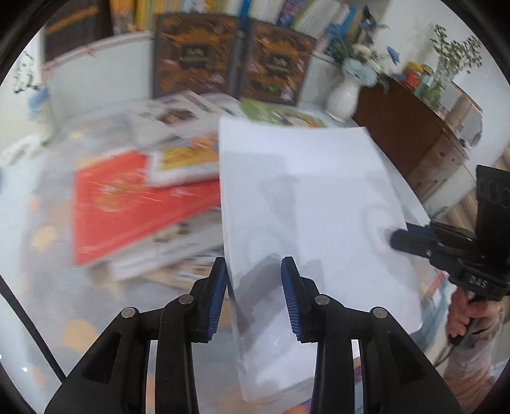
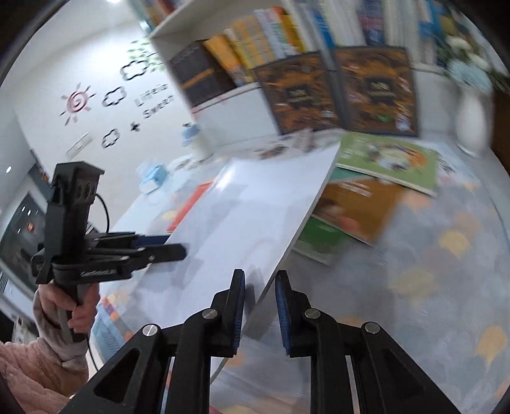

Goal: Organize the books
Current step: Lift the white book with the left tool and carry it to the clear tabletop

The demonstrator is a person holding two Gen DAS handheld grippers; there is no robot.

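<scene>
A large white book hangs tilted above the table, held from both sides. My left gripper is shut on its near-left edge; the right wrist view shows that gripper clamped across the cover. My right gripper is shut on the book's other edge, and in the left wrist view its finger dents the cover. Loose books lie under it: a red book, a yellow-and-white book, a green book and an orange book.
Two dark brown-and-orange books stand open-faced against a filled bookshelf at the back. A white vase with flowers sits at the table's far right, beside a wooden cabinet. Patterned tablecloth shows at the right. Hands grip the handles.
</scene>
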